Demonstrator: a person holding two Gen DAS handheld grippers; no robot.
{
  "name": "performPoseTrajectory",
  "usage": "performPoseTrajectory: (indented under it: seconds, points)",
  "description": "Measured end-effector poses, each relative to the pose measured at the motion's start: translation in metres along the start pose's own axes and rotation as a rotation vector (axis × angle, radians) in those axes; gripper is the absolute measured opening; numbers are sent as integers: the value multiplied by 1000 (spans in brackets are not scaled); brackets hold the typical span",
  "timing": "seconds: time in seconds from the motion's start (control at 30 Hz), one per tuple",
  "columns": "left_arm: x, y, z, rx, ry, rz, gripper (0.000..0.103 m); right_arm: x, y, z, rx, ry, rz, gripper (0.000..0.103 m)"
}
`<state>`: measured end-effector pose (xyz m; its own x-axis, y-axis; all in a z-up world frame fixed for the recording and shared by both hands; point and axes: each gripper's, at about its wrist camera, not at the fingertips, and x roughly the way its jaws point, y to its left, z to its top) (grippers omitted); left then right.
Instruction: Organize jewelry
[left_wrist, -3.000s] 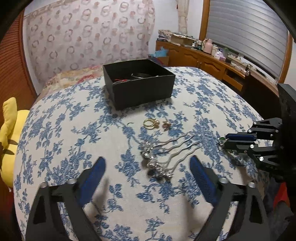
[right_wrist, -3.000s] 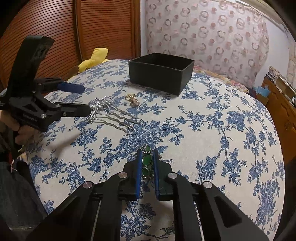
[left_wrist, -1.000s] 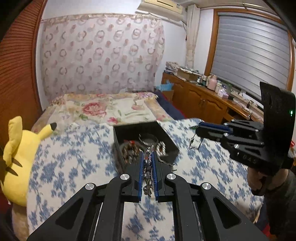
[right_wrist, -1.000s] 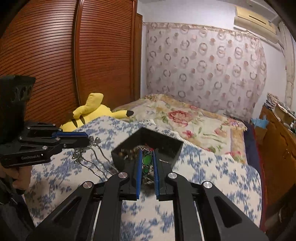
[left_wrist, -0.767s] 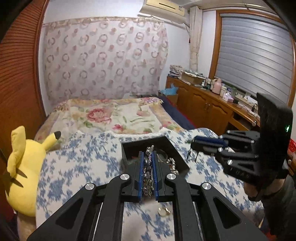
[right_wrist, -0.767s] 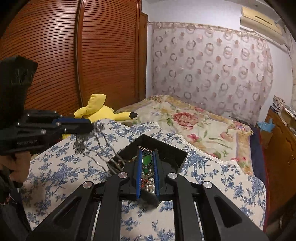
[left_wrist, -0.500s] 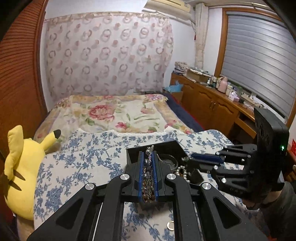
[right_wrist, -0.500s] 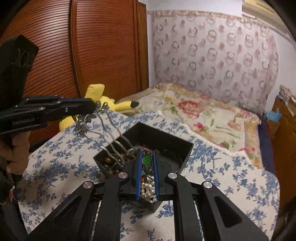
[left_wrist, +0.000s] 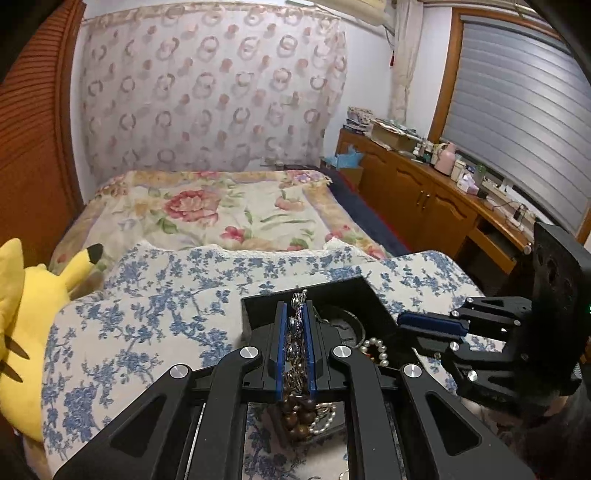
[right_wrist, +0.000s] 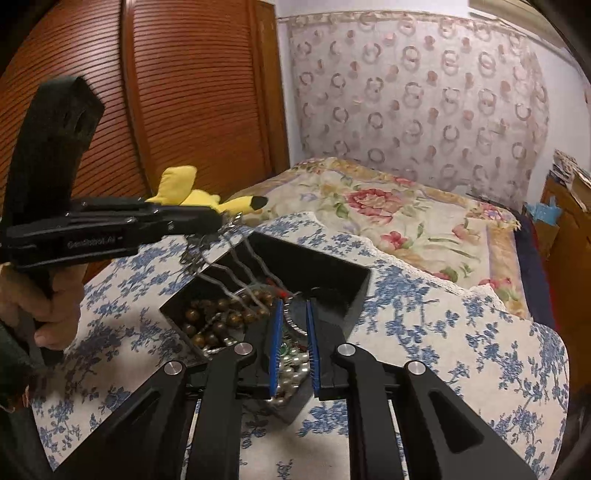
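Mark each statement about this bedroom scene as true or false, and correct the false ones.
1. The left gripper is shut on a silver hair ornament with wavy prongs. True.
2. The open black box holds no jewellery. False: brown round beads and white pearls lie in it.
3. The yellow plush toy sits on the wooden cabinet. False: it lies beside the blue-flowered cloth, near the slatted wooden doors.
4. The ornament's prongs reach down into the box. True.

yellow plush toy (left_wrist: 22, 332) | floral bedspread (left_wrist: 221, 210) | wooden cabinet (left_wrist: 417, 195)
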<state>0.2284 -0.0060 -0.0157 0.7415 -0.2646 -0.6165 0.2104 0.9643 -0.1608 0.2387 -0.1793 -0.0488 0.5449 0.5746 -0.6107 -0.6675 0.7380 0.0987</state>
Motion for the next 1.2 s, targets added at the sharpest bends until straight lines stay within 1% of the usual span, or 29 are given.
performPoseTrajectory:
  seconds: [0.1, 0.17, 0.33, 0.47, 0.5, 0.53, 0.6, 0.67, 0.9, 1.0, 1.03, 1.07, 1.1, 1.2]
  points:
    - [2, -1, 1, -10, 10, -40, 8, -1, -8, -1, 21, -6, -13, 14]
    - [8, -1, 1, -21, 32, -71, 8, 1, -11, -2, 26, -2, -14, 14]
    - [27, -5, -3, -13, 76, -64, 8, 4, -11, -3, 19, 8, -20, 14]
    - [31, -5, -4, -2, 87, -46, 8, 3, -11, -3, 16, 5, -22, 14]
    - [30, -6, -4, 6, 81, -30, 11, 2, -11, -3, 15, 4, -25, 14]
    - [27, -8, -5, 18, 74, -14, 16, 1, -11, -3, 14, 3, -27, 14]
    - [22, -7, -4, 20, 63, -14, 22, -3, -11, -2, 12, 1, -31, 14]
    - [15, -7, -5, 24, 55, -11, 34, -8, -10, -4, 12, 1, -32, 14]
    - [-10, -7, -26, 38, 52, 7, 39, -25, 2, -25, 21, 18, -37, 14]
    - [-21, -4, -39, 42, 53, 15, 45, -31, 13, -39, 23, 36, -23, 15]
    - [-25, -3, -45, 43, 54, 17, 48, -31, 16, -42, 24, 44, -18, 18]
    - [-27, -2, -49, 42, 58, 19, 52, -30, 21, -47, 24, 59, -10, 26]
    - [-28, -1, -54, 42, 63, 22, 53, -29, 25, -52, 21, 68, -5, 28]
    - [-30, 2, -68, 46, 84, 34, 59, -22, 38, -63, 3, 106, 7, 29]
